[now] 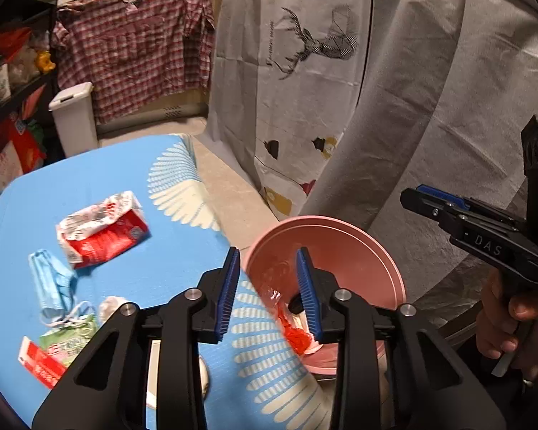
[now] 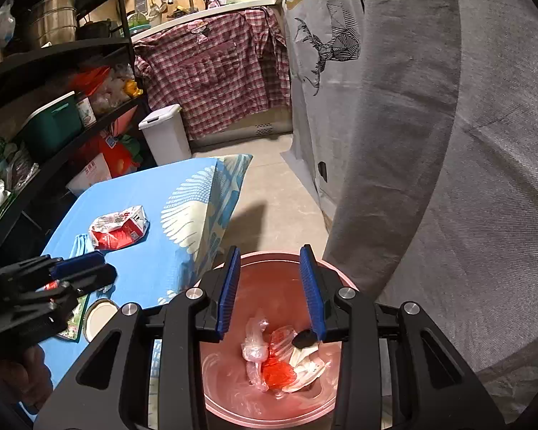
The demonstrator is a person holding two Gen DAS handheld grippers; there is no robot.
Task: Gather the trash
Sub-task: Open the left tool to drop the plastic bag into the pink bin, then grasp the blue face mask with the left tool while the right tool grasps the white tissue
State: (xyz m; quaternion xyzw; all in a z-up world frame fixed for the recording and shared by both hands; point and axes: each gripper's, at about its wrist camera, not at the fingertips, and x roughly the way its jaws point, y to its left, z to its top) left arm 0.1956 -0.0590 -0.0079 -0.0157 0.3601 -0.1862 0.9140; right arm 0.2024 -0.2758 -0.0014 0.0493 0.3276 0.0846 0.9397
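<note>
A pink bin stands on the floor beside the blue table; it also shows in the left wrist view. Crumpled clear and red plastic wrappers lie in its bottom. My right gripper is open and empty directly above the bin. My left gripper is open and empty over the table edge next to the bin. On the table lie a crushed red-and-white carton, a blue face mask, a green wrapper and a red packet.
A white lidded bin stands past the table's far end. Black shelves full of goods run along the left. A grey cloth with a deer print hangs on the right. A round lid lies on the table.
</note>
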